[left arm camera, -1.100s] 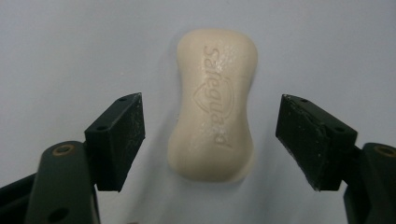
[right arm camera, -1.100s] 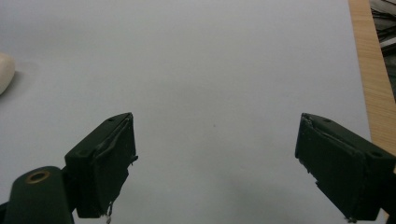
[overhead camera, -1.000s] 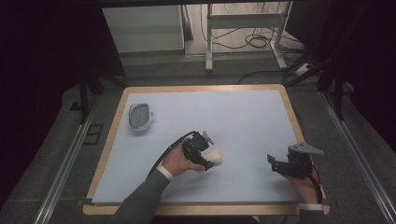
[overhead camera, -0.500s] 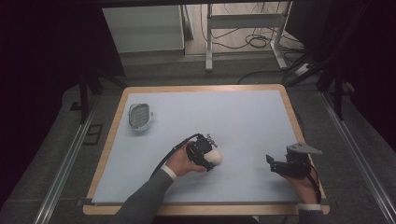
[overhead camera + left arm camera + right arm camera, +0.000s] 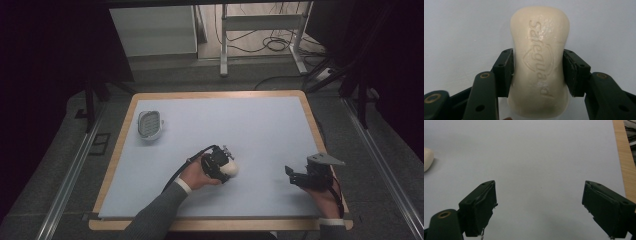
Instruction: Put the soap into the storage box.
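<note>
Pinching cream soap bar (image 5: pixel 540 62) at its waist, L gripper (image 5: pixel 220 165) sits near table's (image 5: pixel 260 125) front-centre w/ R gripper (image 5: pixel 305 177) jaws spread wide over bare mat nearby, soap dish (image 5: pixel 149 125) far-left, well apart.

Dim room around a lit table

A pale blue table (image 5: pixel 260 125) with a wooden rim sits centre frame; grey floor (image 5: pixel 60 165), a metal stand (image 5: pixel 260 37) and tangled cables (image 5: pixel 272 45) lie along the top.
</note>
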